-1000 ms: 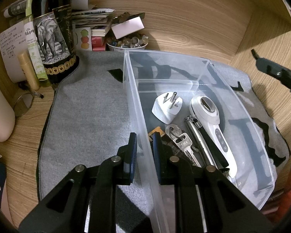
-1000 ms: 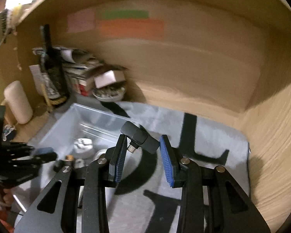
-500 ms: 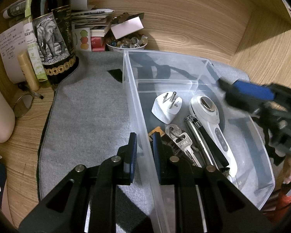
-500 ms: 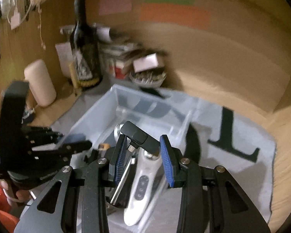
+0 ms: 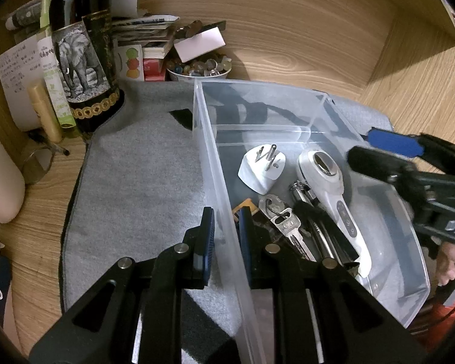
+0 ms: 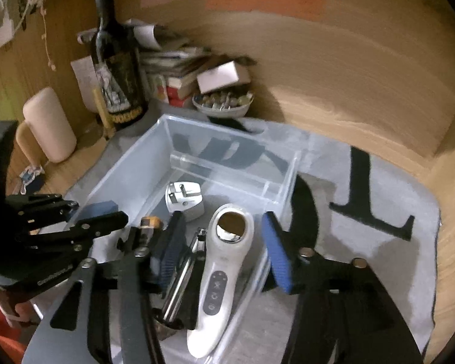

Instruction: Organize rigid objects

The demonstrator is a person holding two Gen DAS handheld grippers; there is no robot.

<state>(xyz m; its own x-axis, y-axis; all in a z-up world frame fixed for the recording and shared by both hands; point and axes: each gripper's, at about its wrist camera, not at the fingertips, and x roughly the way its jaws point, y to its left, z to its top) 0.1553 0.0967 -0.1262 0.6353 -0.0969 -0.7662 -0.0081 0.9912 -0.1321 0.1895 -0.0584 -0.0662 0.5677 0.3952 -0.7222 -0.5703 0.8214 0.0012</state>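
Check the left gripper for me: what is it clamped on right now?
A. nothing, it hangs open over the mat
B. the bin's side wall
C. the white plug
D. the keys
B: the left gripper has one finger outside and one inside the clear bin, closed on its side wall, while the plug and keys lie loose inside.

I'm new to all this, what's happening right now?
Left gripper clamped on clear bin wall. Right gripper open over bin, empty. White handheld device, plug, keys inside. Nothing blocking.
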